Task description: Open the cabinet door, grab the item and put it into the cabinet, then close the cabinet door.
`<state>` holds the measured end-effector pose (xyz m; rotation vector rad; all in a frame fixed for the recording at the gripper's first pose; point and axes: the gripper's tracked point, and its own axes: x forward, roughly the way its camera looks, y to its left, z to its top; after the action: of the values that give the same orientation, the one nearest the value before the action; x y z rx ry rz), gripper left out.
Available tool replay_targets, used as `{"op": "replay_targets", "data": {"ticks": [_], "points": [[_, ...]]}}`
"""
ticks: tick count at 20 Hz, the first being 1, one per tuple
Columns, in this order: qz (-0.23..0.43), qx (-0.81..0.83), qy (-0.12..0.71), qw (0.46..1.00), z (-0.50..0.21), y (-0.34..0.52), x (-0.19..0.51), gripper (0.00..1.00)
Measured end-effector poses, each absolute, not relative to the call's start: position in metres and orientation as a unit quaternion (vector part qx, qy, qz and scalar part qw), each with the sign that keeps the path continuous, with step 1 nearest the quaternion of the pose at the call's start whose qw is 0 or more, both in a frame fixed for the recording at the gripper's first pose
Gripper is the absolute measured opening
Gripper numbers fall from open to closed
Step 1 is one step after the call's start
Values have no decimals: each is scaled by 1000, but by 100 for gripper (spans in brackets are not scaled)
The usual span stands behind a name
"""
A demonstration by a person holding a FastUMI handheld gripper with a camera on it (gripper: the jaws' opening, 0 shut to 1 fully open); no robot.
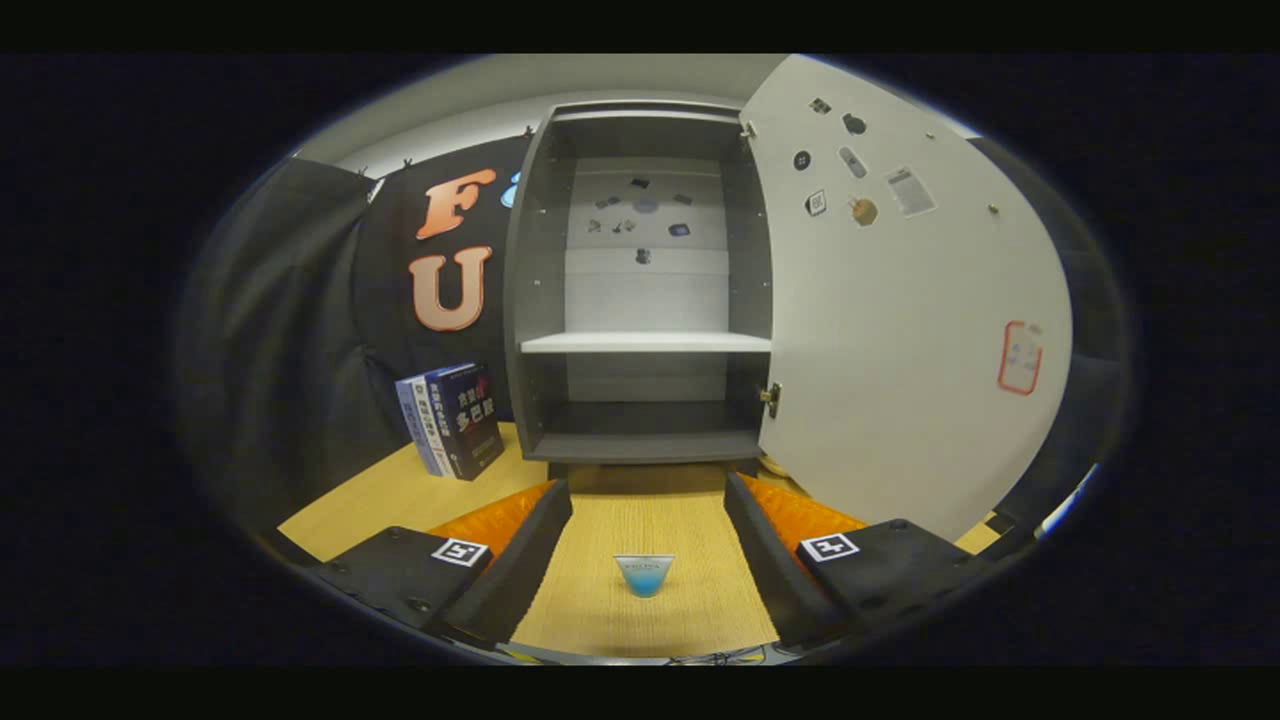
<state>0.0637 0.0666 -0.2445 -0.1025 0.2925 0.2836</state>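
Wooden table runs under everything, with black cloth hung behind it as the booth's wall. On the table stands the cabinet, its door swung wide to the cabinet's right, so both the shelf and the floor below it lie open to receive something. Left of the cabinet a few books stand upright against the cloth. In front of the cabinet, near the gripper, sits the small blue item, between the two fingers, which are spread well apart and touch nothing, seemingly lined up to close on it
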Motion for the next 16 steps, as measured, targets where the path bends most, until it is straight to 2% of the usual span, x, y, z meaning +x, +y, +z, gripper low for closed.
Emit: {"op": "replay_targets", "data": {"ticks": [11, 13, 14, 15, 16], "points": [[107, -8, 258, 960, -378, 61, 101, 99], [104, -6, 276, 956, -394, 61, 99, 89], [102, -6, 281, 954, -399, 61, 99, 81], [100, -6, 276, 956, -398, 61, 101, 66], [96, -14, 284, 954, -398, 61, 99, 64]]}}
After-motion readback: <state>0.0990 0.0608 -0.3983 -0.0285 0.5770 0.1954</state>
